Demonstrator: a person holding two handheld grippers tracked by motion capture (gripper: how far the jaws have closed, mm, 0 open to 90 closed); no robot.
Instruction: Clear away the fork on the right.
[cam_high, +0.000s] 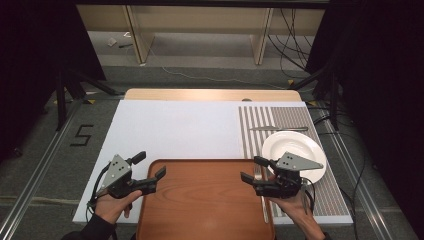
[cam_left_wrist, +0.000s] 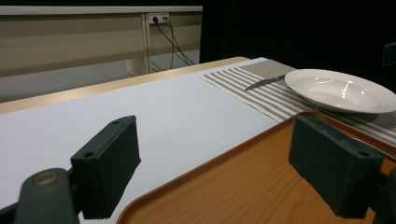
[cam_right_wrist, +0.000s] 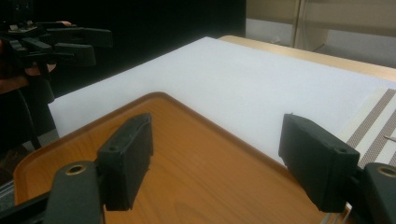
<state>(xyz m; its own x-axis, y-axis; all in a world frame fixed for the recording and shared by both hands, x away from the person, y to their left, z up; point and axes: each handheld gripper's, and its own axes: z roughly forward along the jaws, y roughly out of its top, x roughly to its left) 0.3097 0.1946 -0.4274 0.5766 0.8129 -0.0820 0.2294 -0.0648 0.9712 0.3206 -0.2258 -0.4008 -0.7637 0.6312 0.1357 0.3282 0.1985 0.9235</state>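
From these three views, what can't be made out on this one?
- Fork, high view: mostly hidden behind the right gripper.
- Tray, high view: near end cut off by the bottom edge.
- Knife, left gripper view: handle hidden behind the plate.

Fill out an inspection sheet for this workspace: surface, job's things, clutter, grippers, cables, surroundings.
Surface: white board on a wooden table; striped grey-and-white placemat at its right.
Job's things: flat orange-brown wooden tray at the near edge, nothing on it; round white plate on the placemat; metal knife beyond the plate; metal fork between tray and plate.
Clutter: nothing seen.
Grippers: left gripper open at the tray's left rim; right gripper open at its right rim; both hold nothing.
Cables: black cable from the left gripper; black cables on the floor, far right.
Surroundings: black curtains at the sides; grey floor marked 5.
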